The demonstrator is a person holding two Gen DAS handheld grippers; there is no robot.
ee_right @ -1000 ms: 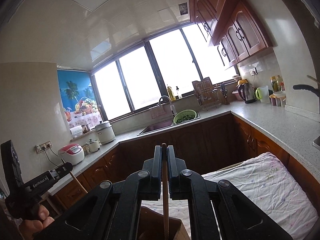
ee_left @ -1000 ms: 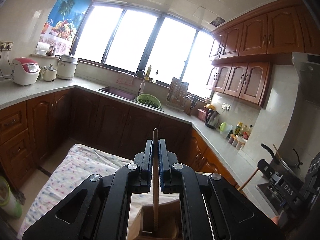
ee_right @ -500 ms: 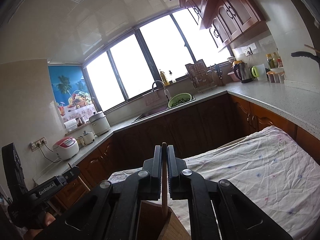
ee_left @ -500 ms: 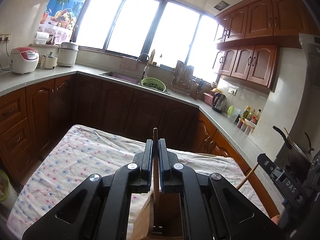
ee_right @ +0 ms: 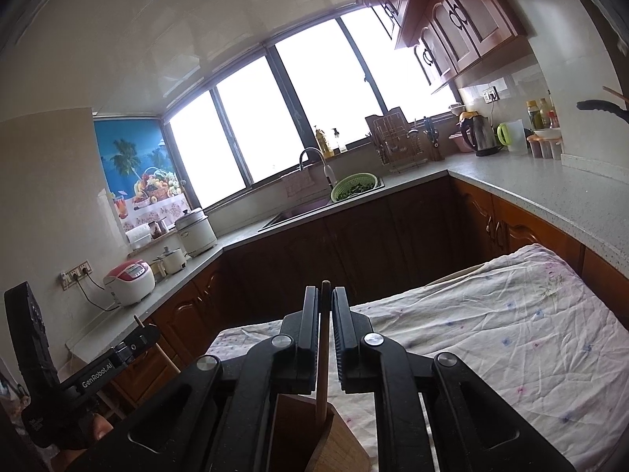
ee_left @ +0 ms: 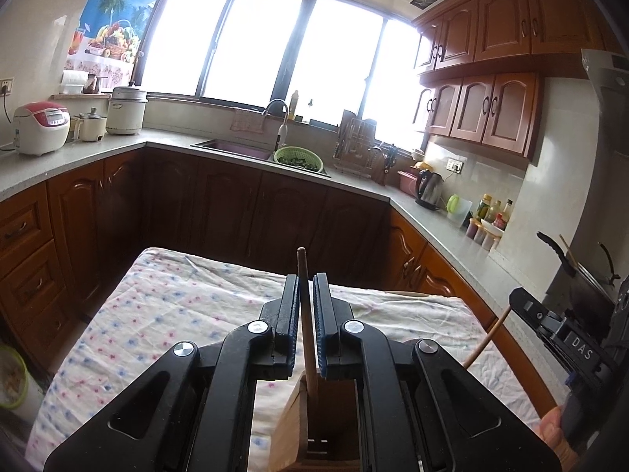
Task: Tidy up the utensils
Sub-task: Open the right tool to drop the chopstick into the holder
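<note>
Both chopsticks now stand in the wooden holder [ee_left: 310, 428] on the cloth-covered worktop [ee_left: 177, 314]. The left gripper [ee_left: 303, 310] and right gripper [ee_right: 324, 314], lowered since earlier, have just parted narrowly; chopstick [ee_left: 304, 314] and chopstick [ee_right: 324, 338] at twelve o'clock look released. Placement appears complete.

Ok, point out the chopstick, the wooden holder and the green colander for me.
chopstick [ee_left: 304, 314]: left wrist view, shaft between the jaws.
wooden holder [ee_left: 289, 432]: left wrist view, its pale left wall.
green colander [ee_left: 298, 156]: left wrist view, near rim by the sink.
</note>
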